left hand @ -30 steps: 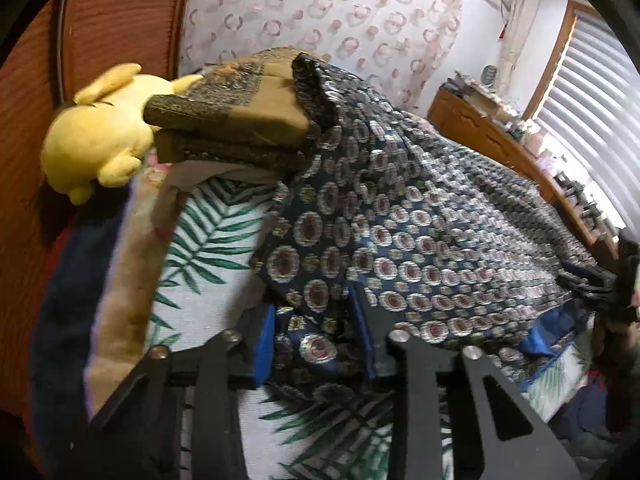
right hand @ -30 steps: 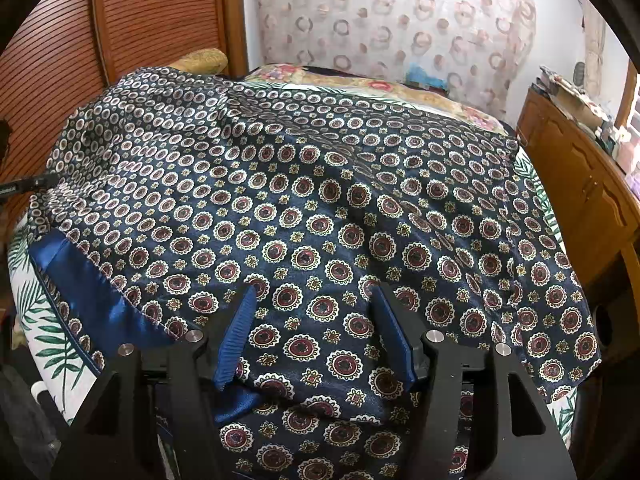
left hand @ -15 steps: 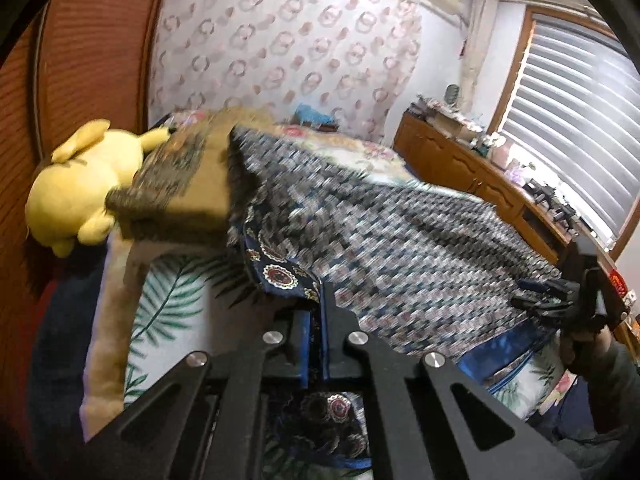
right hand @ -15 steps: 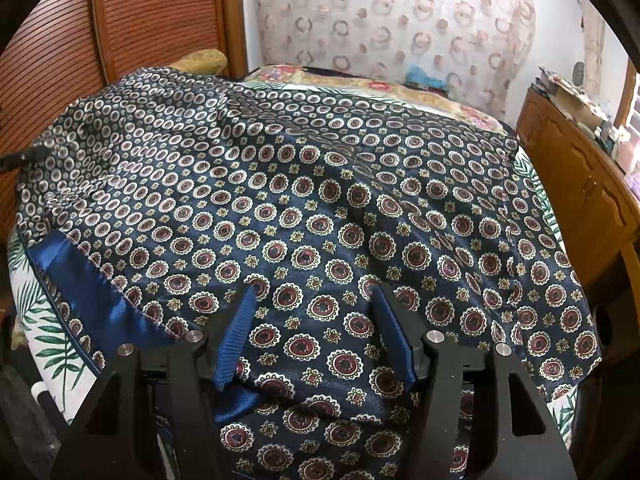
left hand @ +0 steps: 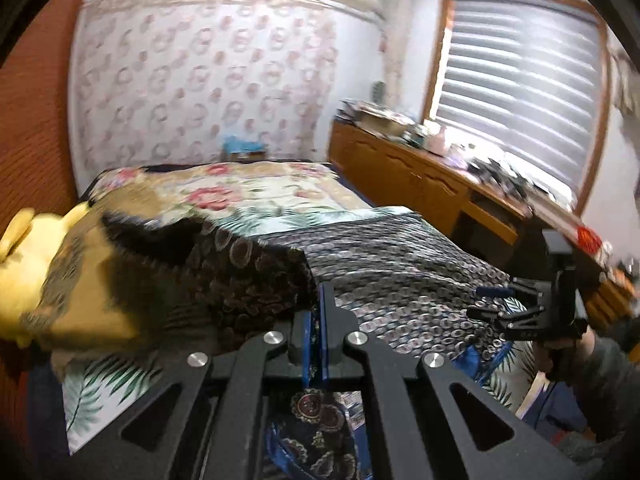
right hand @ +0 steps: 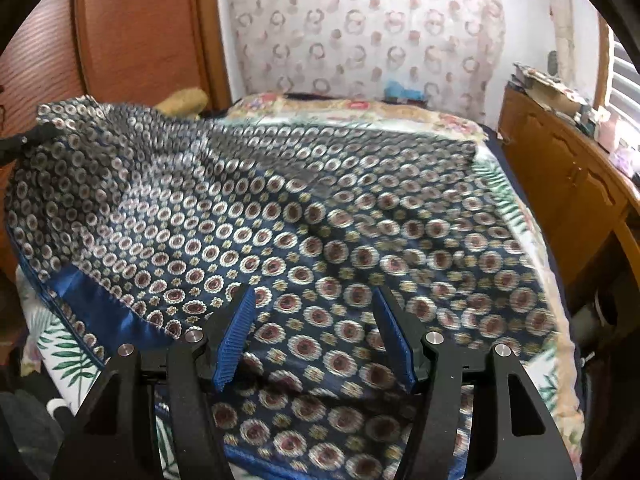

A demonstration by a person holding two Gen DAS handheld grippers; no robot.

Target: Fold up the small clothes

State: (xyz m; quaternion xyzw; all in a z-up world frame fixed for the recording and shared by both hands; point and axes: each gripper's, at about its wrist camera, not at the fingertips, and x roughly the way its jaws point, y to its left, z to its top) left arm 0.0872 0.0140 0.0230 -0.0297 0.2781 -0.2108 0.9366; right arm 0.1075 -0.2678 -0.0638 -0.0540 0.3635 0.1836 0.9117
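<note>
Pinching scarf [left hand: 400, 272] edge with left gripper [left hand: 319, 320], lifted off bed [left hand: 256, 196].
Right gripper [right hand: 316, 336] spread over near scarf, pads apart.

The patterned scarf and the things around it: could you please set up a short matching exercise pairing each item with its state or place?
Column one:
1. left hand-held gripper
2. right hand-held gripper
3. yellow plush toy
4. wooden dresser

Column two:
a. open above the patterned scarf
b. along the wall beside the bed
c. shut on the scarf's edge
d. at the scarf's far left, next to folded brown cloth

Pairs: 1-c, 2-a, 3-d, 4-b
</note>
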